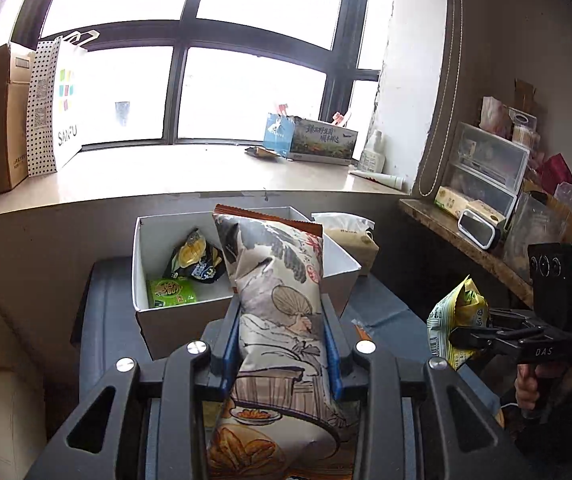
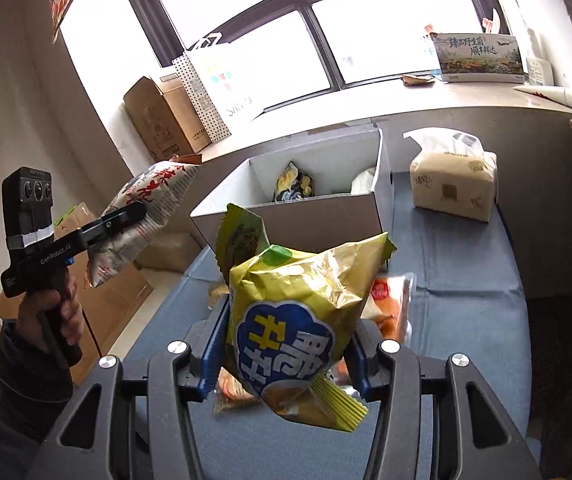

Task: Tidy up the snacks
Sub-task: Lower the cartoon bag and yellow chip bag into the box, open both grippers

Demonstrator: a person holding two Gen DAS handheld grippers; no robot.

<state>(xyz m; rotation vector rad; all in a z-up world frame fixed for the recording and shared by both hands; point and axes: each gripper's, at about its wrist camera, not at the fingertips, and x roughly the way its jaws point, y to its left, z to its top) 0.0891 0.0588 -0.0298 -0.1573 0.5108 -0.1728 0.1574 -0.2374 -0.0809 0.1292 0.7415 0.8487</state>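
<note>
Crinkly foil and printed film are what both tools have hold of, so neither bag wants a hard squeeze. The left tool (image 1: 282, 344) is clamped narrow on a long illustrated snack bag (image 1: 276, 300), held upright, its orange top seam reaching over the near wall of the white cardboard box (image 1: 190, 316). The right tool (image 2: 286, 356) grips a puffy yellow chip bag (image 2: 301, 320) with a blue cloud label, raised above the blue desk (image 2: 465, 280) on the near side of the box.

To do the drop well, I would carry each bag fully over the box's open top before loosening the grip, one tool at a time so they do not crowd each other. The long bag looks likely to catch on the near wall, so tipping it flat first should help.

The box stands at the far edge of the desk, below the window sill. It already holds a black-and-yellow packet (image 1: 198, 258) and a green packet (image 1: 170, 292). An orange-red packet (image 2: 389, 308) lies on the desk under the yellow bag, still outside the box. A tissue pack (image 2: 453, 188) sits at the far right corner
</note>
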